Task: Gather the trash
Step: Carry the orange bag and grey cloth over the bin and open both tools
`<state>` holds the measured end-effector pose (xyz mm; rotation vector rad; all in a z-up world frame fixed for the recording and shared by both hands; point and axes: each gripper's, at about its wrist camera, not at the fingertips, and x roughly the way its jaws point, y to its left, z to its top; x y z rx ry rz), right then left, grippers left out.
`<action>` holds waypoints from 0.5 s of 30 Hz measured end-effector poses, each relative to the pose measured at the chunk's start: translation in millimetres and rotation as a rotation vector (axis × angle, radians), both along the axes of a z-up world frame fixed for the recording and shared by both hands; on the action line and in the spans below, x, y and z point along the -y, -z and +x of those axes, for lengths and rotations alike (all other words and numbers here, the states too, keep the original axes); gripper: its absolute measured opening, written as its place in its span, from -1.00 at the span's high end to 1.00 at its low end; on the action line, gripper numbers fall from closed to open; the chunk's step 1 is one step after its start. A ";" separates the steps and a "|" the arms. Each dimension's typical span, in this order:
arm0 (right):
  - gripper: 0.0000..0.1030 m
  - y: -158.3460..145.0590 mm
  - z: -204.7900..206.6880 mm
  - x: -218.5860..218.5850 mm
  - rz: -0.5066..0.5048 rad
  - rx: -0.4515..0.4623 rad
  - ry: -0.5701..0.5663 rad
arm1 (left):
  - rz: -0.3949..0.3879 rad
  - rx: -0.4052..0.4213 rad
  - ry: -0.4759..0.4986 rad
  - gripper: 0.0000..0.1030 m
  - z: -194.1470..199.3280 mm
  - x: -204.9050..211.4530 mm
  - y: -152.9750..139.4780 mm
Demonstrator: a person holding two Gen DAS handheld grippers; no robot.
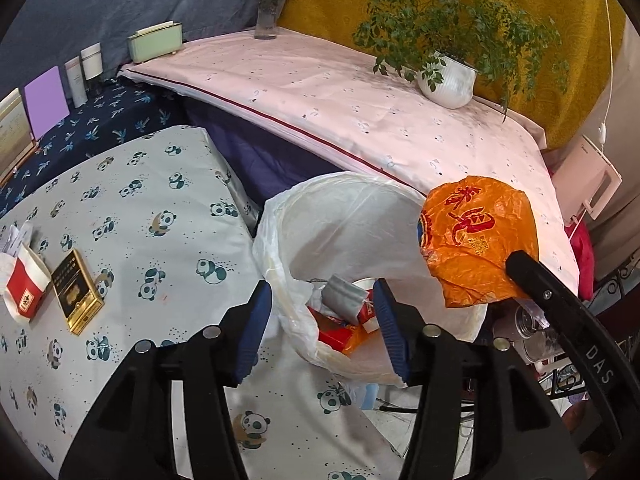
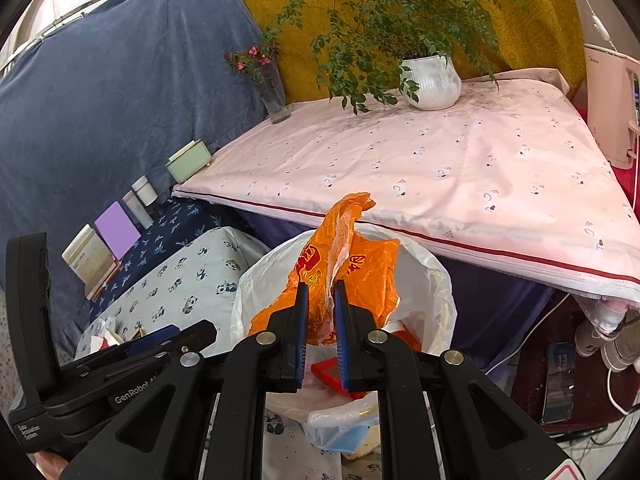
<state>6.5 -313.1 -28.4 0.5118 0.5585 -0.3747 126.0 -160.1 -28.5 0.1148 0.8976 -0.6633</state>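
Observation:
A trash bin lined with a white plastic bag [image 1: 340,216] stands between the panda-cloth table and the pink-cloth table; it also shows in the right wrist view [image 2: 436,280]. Red and grey trash [image 1: 344,304] lies inside. My right gripper [image 2: 320,292] is shut on a crumpled orange plastic bag [image 2: 360,264] and holds it over the bin mouth; the bag shows in the left wrist view [image 1: 476,236]. My left gripper [image 1: 324,296] is open and empty at the bin's near rim. A red cigarette pack [image 1: 24,284] and a black-gold pack [image 1: 78,292] lie on the panda cloth.
A potted plant [image 1: 448,80], a flower vase [image 1: 272,12] and a green tissue box [image 1: 156,42] stand on the pink-cloth table [image 1: 320,92]. Bottles and cards [image 1: 46,98] line the dark blue cloth at left. A white appliance [image 2: 612,108] and a phone [image 2: 560,380] are at right.

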 end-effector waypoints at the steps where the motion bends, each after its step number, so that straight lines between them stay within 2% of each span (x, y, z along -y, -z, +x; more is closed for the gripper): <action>1: 0.77 0.1 1.8 -0.7 -0.002 -0.001 -0.004 | -0.002 -0.001 -0.002 0.01 0.7 -1.9 0.0; 10: 0.76 1.2 17.1 -8.9 -0.010 -0.005 -0.033 | -0.005 -0.002 -0.040 -0.04 7.3 -20.6 1.7; 15: 0.67 -0.6 23.7 -13.0 -0.025 -0.005 -0.034 | -0.009 0.006 -0.073 -0.20 10.7 -32.5 0.6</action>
